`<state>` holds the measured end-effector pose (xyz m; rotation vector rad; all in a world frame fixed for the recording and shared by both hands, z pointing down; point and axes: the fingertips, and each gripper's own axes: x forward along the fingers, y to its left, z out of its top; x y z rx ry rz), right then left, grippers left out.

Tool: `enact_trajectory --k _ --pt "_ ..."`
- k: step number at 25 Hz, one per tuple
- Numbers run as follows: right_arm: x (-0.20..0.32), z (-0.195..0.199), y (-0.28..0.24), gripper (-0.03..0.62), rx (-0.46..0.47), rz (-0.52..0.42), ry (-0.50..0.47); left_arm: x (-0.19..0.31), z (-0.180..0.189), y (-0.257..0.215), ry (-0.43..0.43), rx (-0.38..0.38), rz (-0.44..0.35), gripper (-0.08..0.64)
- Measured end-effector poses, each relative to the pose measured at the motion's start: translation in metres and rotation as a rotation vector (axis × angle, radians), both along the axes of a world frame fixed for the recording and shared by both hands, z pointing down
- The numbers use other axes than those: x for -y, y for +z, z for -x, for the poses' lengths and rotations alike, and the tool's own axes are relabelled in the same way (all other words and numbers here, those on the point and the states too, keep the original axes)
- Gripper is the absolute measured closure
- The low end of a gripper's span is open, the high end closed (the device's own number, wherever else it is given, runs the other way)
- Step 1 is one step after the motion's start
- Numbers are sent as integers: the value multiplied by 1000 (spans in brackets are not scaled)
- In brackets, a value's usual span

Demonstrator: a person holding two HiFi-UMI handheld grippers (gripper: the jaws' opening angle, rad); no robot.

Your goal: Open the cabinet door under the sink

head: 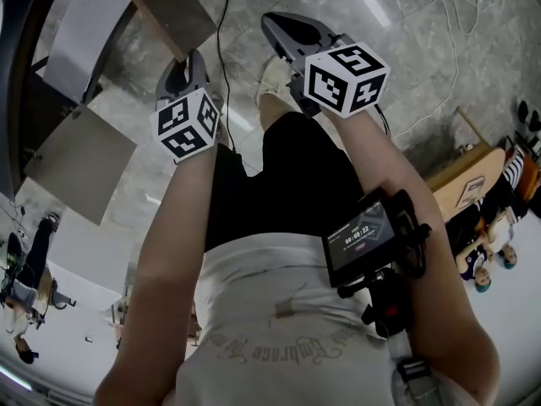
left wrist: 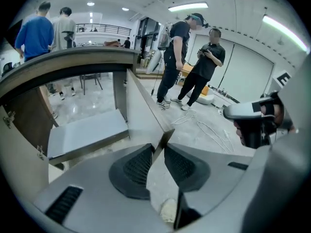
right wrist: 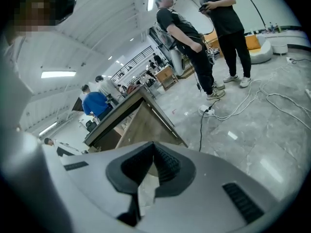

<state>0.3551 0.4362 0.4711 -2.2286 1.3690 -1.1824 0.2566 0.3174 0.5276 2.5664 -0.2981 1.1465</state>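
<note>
The cabinet door stands swung out from the counter, brown on one face and grey on the other. My left gripper is at the door's lower free corner. In the left gripper view its jaws stand a little apart, and the door's edge runs down to the narrow gap between the tips. I see no pad pressing on the door. My right gripper hangs over the floor to the right of the door with its jaws shut and nothing in them. The brown door lies beyond them.
A dark countertop edge runs above the open cabinet. A grey panel juts out lower left. My shoe is beside the door. Cables trail over the marble floor. Two people stand nearby, and others are behind the counter.
</note>
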Motion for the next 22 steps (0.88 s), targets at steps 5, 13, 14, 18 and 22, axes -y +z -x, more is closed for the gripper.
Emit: enact_trajectory --k 5,13,14,18,22 --pt "-16 -1 6 578 9 22 40 -10 -15 3 -42 12 53 469" --pt "-88 -35 8 578 38 51 158 -70 -66 -6 -29 1 72 460" --pt "-95 -39 8 578 41 52 176 -76 -73 -6 -26 -6 77 459" --pt "-96 -40 11 578 48 57 189 -80 -90 -6 -1 -22 94 454" --pt "-105 -41 11 578 59 68 193 -92 -109 -7 43 -30 94 456"
